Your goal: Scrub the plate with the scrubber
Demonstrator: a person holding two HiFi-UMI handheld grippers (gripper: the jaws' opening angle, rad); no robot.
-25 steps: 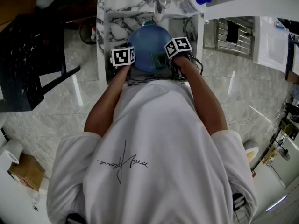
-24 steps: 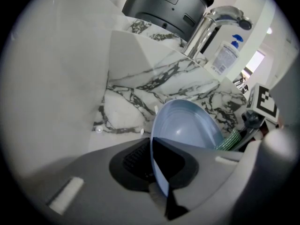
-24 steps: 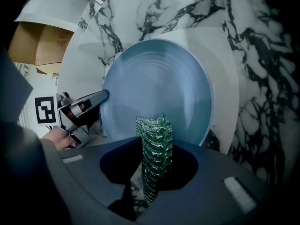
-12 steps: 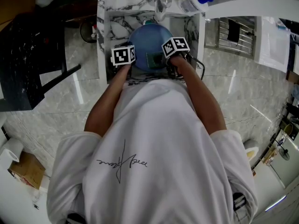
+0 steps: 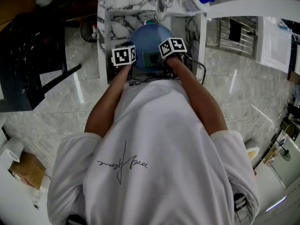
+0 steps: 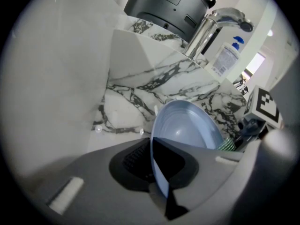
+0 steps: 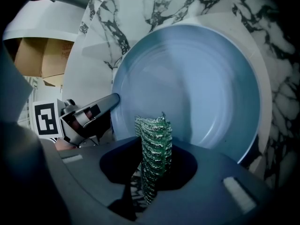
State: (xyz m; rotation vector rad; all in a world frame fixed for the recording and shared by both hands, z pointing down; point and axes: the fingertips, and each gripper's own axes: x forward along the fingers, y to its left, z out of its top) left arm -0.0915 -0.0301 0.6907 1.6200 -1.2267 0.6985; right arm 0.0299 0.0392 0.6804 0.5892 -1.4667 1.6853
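marble, white with dark veins: the sink (image 5: pixel 104 13) fills the top of my head view, with a chrome tap (image 6: pixel 211 27) and a soap bottle (image 6: pixel 226 60) at its back edge. inside the sink the blue plate (image 7: pixel 187 88) stands tilted up on edge, its hollow face turned towards my right side. my left gripper (image 6: pixel 160 184) has its jaws pinched on the plate's near rim, and the rim runs straight down into the gap between them. my right gripper (image 7: pixel 152 175) is clamped on the green mesh scrubber (image 7: pixel 153 142). it sticks up from the jaws as a squeezed, upright wad, just in front of the plate's lower face. i can't tell whether it touches the plate.
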